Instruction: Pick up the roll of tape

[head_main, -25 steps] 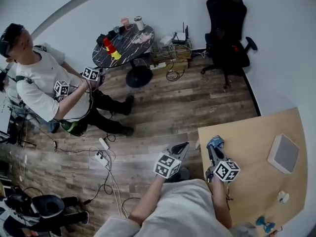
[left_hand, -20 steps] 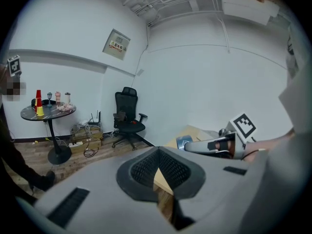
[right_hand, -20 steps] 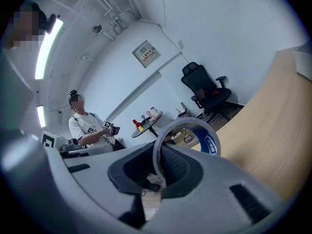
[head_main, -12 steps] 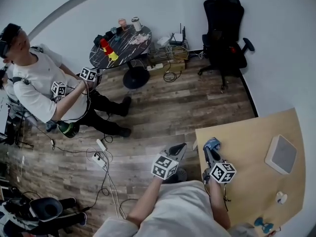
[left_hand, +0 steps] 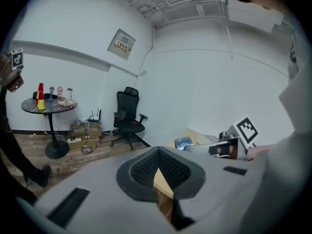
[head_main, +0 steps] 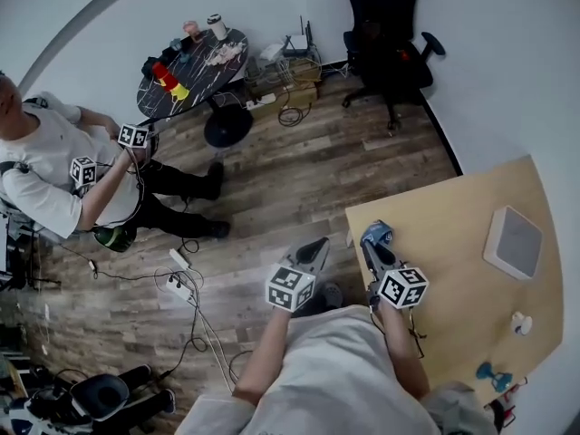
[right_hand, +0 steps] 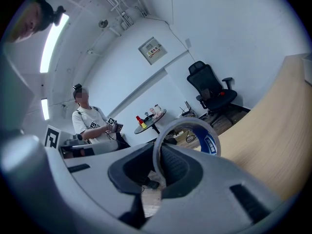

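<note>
- The roll of tape [right_hand: 212,144] — a pale ring, blue inside — is standing on edge.
- The right tongs [head_main: 373,243] are pinching its band, above the wooden surface's [head_main: 471,288] corner.

The floor [head_main: 308,184] is of brown wood planks and the walls [head_main: 507,62] are white. A round dark table [head_main: 192,71] and a black office chair [head_main: 385,34] stand by the far wall. A light wooden table [head_main: 462,234] is at the right. Cables [head_main: 290,113] lie on the floor.

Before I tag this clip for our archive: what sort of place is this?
Probably an office or small lab: a black office chair, a round table with cups, a wooden desk, and a power strip with cables on the wood floor.
</note>
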`<state>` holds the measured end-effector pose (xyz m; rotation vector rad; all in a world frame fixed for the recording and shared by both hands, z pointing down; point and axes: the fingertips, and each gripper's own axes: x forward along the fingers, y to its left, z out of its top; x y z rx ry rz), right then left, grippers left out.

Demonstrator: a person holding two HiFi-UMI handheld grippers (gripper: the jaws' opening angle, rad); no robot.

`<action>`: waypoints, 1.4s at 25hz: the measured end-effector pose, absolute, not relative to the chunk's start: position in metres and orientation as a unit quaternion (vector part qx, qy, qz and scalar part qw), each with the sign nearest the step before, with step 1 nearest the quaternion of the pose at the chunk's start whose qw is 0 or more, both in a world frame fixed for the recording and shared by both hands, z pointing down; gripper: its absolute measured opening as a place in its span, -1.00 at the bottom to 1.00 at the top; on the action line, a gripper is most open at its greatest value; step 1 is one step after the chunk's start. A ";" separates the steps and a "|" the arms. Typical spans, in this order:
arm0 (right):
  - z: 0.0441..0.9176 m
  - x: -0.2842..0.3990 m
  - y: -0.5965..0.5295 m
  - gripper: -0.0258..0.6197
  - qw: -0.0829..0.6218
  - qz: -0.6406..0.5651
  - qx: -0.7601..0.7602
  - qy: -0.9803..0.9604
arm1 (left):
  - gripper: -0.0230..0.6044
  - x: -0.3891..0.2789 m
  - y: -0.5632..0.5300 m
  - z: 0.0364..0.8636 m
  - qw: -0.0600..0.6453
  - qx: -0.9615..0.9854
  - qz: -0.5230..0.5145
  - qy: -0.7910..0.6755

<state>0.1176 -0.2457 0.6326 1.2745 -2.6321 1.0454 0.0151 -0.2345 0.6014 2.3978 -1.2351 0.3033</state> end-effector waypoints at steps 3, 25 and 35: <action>0.633 0.120 -0.244 -0.78 0.017 0.336 0.406 -0.850 | -0.91 0.022 -0.233 0.602 0.216 0.865 0.109 -0.439; 0.631 0.115 -0.233 -0.79 0.039 0.308 0.390 -0.867 | -0.91 0.038 -0.223 0.607 0.206 0.879 0.118 -0.414; 0.632 0.105 -0.225 -0.79 0.056 0.296 0.370 -0.879 | -0.91 0.038 -0.217 0.605 0.199 0.879 0.115 -0.417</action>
